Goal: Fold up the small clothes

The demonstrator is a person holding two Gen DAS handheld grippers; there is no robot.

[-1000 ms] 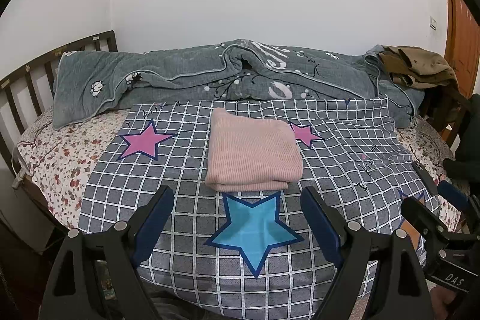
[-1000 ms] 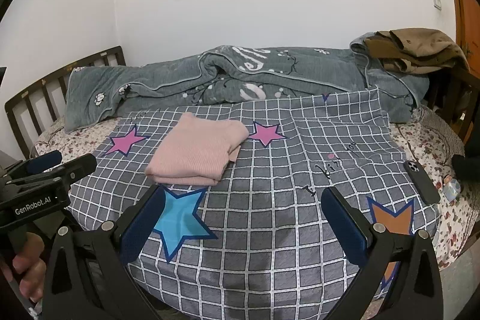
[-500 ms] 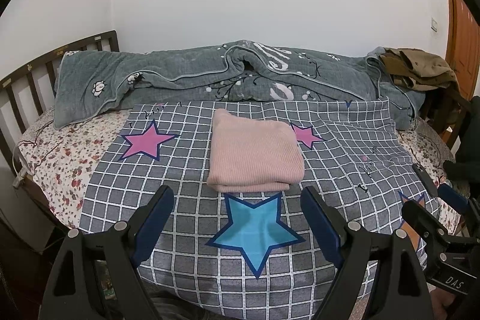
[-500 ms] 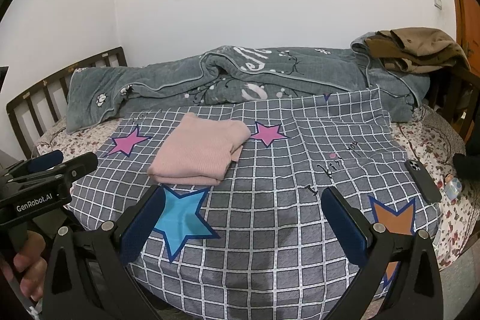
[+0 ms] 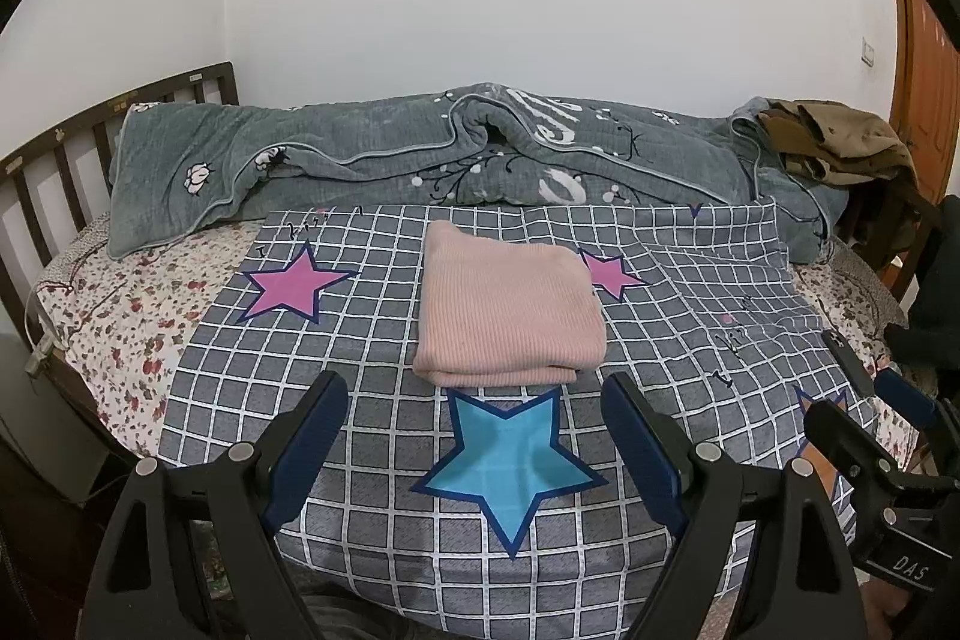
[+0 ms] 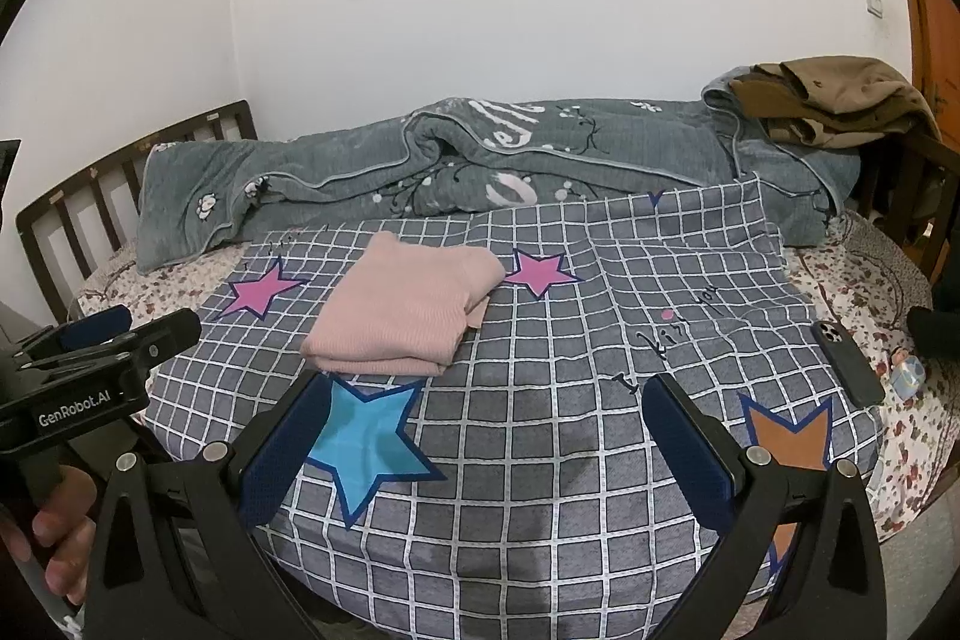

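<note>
A pink knitted garment (image 5: 507,307) lies folded into a neat rectangle on the grey checked sheet (image 5: 384,460) with stars. It also shows in the right wrist view (image 6: 408,307). My left gripper (image 5: 474,400) is open and empty, held back from the garment's near edge, over the blue star. My right gripper (image 6: 486,400) is open and empty, to the right of the garment, over bare sheet. Neither touches the cloth.
A grey quilt (image 5: 420,160) lies bunched along the back of the bed. Brown clothes (image 6: 840,106) are piled at the back right. A phone (image 6: 846,361) lies near the right edge. A wooden headboard (image 5: 54,160) stands at the left.
Both grippers have drifted back slightly; the garment lies where it was. Both stay open.
</note>
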